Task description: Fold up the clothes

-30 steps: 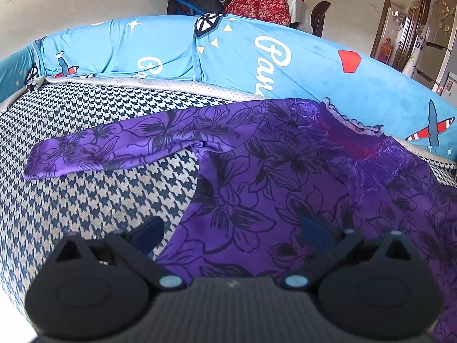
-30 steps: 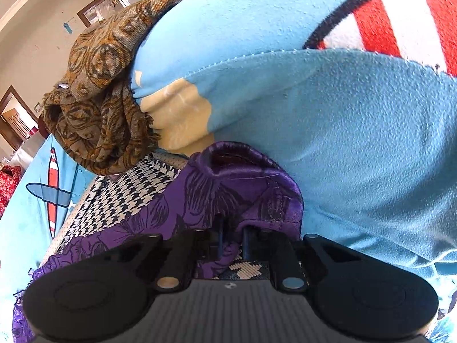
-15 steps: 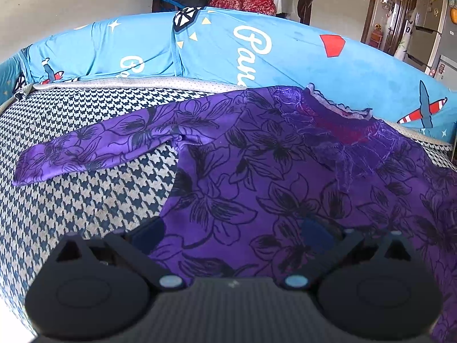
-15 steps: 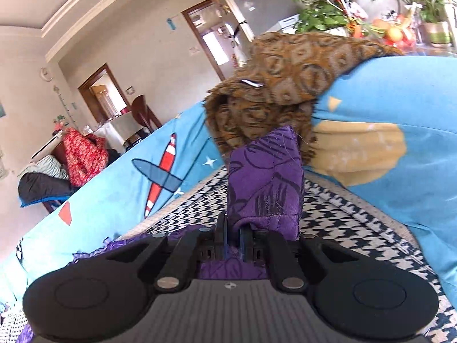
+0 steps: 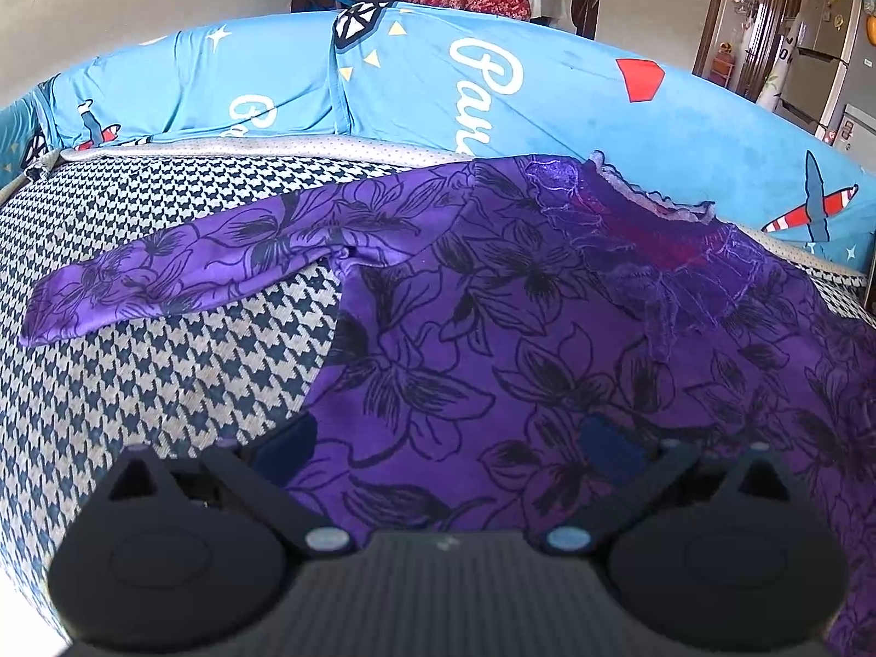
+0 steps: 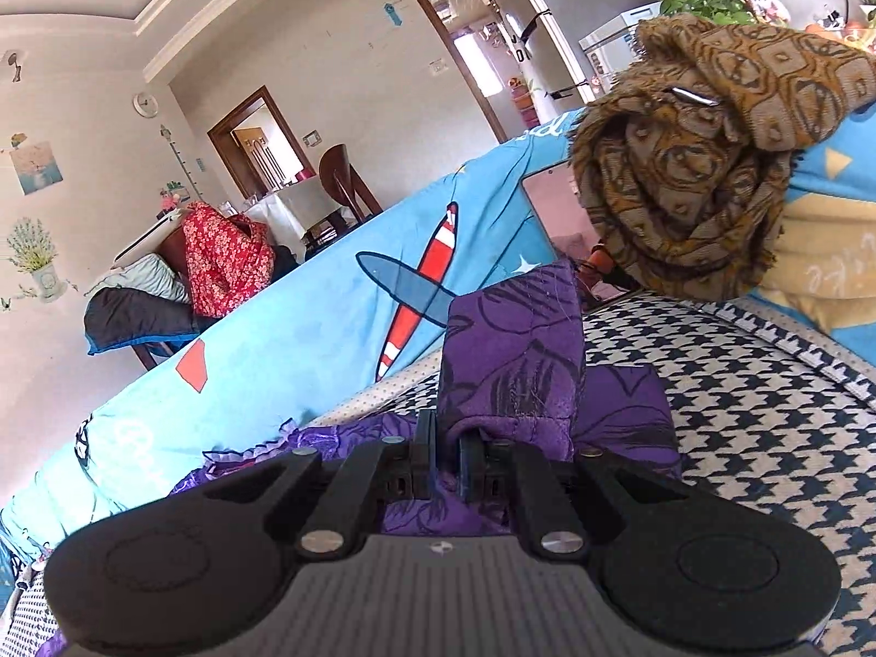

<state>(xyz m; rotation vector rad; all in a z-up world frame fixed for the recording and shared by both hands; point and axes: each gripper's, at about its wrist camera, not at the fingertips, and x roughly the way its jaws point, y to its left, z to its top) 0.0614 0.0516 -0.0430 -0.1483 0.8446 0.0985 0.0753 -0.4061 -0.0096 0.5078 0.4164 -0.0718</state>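
A purple top with black flowers lies spread on the houndstooth sofa seat, its lace collar toward the backrest and one sleeve stretched out to the left. My left gripper hovers open over the top's lower body, touching nothing. In the right wrist view my right gripper is shut on the cuff of the other sleeve, which stands up folded above the fingers, lifted off the seat.
A blue printed backrest rings the seat. A bunched brown patterned scarf sits on the sofa's corner, with a phone leaning beside it. Chairs draped with clothes stand behind the sofa.
My right gripper has swung the held cuff away from the blue cushion and up, turning toward the room. The left gripper has stayed nearly still over the top.
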